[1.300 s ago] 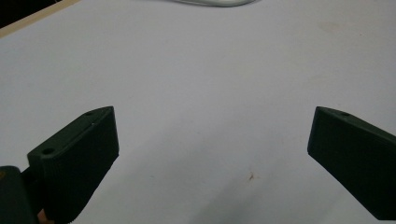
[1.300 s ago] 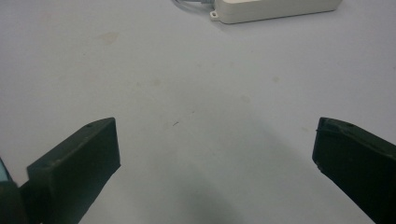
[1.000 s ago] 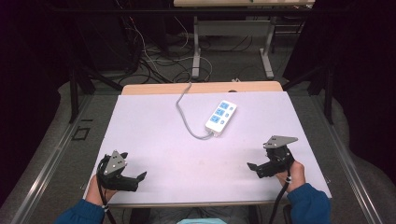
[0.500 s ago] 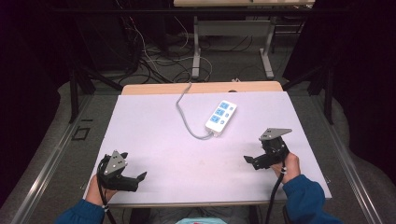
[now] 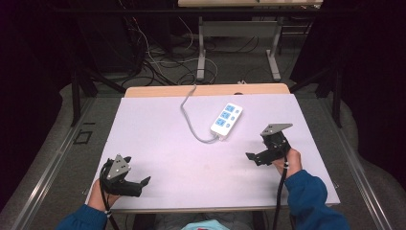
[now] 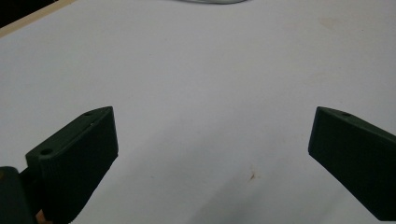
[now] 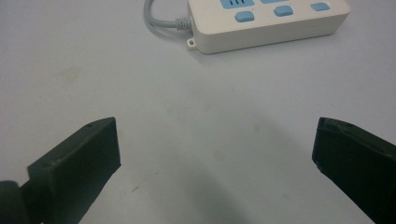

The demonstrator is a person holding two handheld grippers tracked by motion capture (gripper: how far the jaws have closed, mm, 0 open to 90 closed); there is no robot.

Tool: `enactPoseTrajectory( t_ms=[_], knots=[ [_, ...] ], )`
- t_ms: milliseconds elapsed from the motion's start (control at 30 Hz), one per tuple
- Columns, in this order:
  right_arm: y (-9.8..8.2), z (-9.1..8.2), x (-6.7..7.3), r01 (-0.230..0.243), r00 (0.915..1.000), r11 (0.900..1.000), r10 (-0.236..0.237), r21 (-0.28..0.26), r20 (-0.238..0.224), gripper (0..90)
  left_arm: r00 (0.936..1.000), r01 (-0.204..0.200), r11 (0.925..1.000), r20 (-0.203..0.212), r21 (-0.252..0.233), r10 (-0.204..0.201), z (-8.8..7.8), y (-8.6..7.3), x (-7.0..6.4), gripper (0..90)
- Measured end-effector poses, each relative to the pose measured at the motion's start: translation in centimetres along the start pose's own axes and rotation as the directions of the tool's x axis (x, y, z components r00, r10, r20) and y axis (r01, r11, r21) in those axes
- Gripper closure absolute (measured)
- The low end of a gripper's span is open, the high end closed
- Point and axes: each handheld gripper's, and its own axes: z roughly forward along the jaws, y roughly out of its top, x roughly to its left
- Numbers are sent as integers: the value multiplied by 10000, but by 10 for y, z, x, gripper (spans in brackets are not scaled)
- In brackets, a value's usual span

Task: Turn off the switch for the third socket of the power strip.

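— Where is the power strip (image 5: 226, 119)?

— Flat on the table (image 5: 158, 143), past centre, near the right gripper (image 5: 256, 157). Both grippers' jaws are apart and empty; the left gripper (image 5: 141, 182) waits well away.

— Risk?

— Probably the light strip sliding, or its cord (image 5: 190, 120) dragging.

The high view looks forward and down from above the person's edge of the table (image 5: 158, 120), far enough off to take in the whole top with the power strip (image 5: 226, 119) near its far middle; the right gripper view sits low and close, facing that power strip (image 7: 268, 21) just ahead; the left gripper view skims bare tabletop (image 6: 201, 70), the strip's cable (image 6: 205, 1) at its top edge.
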Motion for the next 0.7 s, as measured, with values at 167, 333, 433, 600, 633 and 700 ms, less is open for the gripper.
enactPoseTrajectory(
  t_ms=[167, 333, 433, 600, 633, 700],
  knots=[
    [5, 5, -6, -130, 9999, 9999, 130, 20, -70, 5, 9999, 99, 10000, 32, 4, -99, 0, -1, 0, 14],
    [8, 10, -10, -160, 9998, 9999, 160, 2, -69, 5, 10000, -34, 10000, -69, -7, 34, -1, -1, 0, 14],
    [11, 15, -14, -123, 9999, 9999, 123, 32, -71, 4, 10000, -22, 10000, -55, 0, 22, -1, -1, 0, 14],
    [16, 17, -18, -223, 9997, 9997, 223, 48, -93, 4, 10000, 91, 10000, 32, -16, -91, -1, -1, 0, 14],
    [17, 18, -19, -176, 9998, 9998, 176, -35, -94, 3, 10000, 48, 10000, -9, -14, -48, -1, -1, 0, 14],
    [19, 19, -19, -188, 9998, 9998, 188, -62, -106, 3, 9999, 114, 9999, 41, 18, -114, -1, -2, -1, 14]
  ],
)
